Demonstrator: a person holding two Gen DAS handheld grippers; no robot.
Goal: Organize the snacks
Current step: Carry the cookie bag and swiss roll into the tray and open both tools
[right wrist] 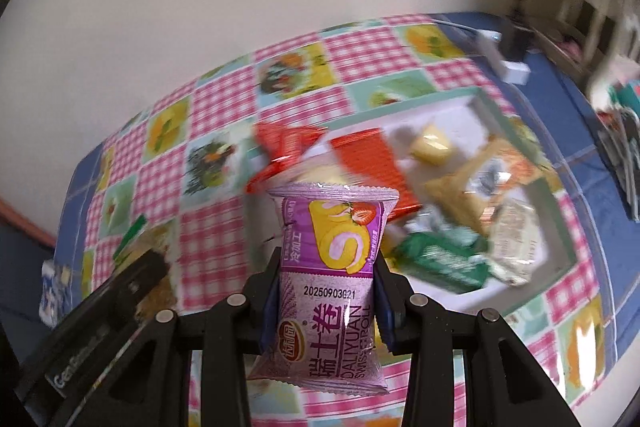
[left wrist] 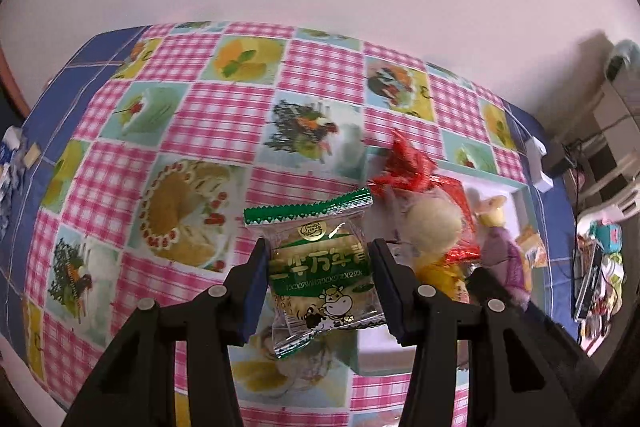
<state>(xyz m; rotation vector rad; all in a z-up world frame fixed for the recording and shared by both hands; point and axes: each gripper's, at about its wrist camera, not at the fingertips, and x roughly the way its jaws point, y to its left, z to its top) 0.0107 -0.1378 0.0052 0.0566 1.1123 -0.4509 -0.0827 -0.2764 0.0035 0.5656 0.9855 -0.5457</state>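
The left claw is clenched on a clear green pack printed with Chinese characters, a gold seal and a cartoon cow, held above the checked worktop. The right claw grips a purple pack reading "DALIYUAN SWISS ROLL" and "2025090321", with a roll and strawberry pictured. At two o'clock of the purple pack lies a white tray holding a red wrapper, a yellow piece, a tan bag, a green wrapper and a pale pack; their print is blurred. Another red wrapper lies at the tray's ten o'clock edge.
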